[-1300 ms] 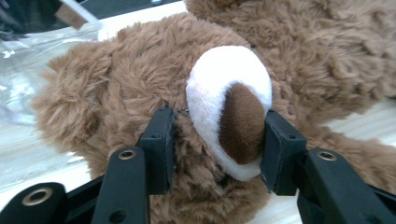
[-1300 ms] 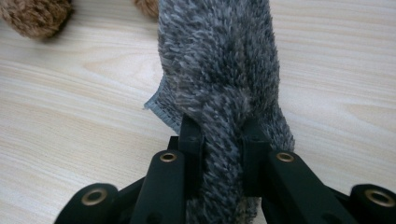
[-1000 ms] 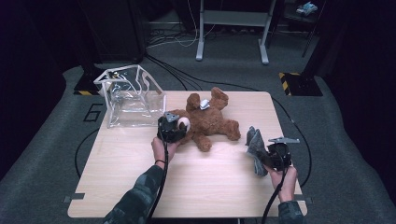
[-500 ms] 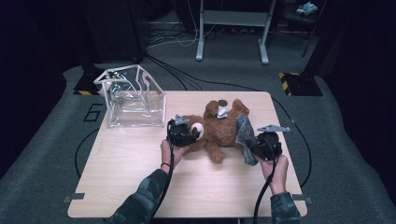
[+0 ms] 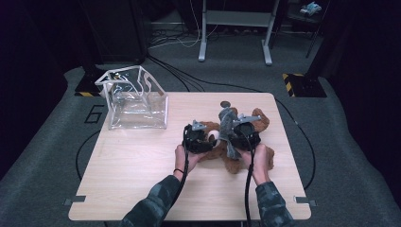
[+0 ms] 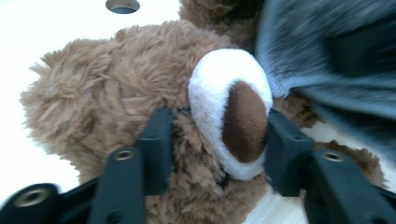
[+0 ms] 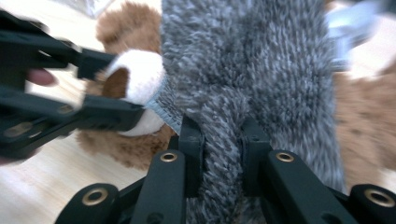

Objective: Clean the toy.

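Now pinching grey cloth [image 7: 247,79] in right claw [image 7: 223,140], just beside teddy bear's [image 6: 116,93] snout, straddled by the opening left claw [image 6: 217,140].

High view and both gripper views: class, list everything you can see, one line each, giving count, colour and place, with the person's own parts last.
Teddy bear: one, brown with white muzzle, lying right of the table's centre.
Knitted garment: one, grey, over the bear.
Clear box: one, transparent with white edges, table's far left.
Table: one, light wood.
Stand: one, grey, on the floor behind.
Left gripper: one, black, jaws around the bear's muzzle, just been opening.
Right gripper: one, black, shut on the garment.
Sleeves: two, camouflage, near edge.
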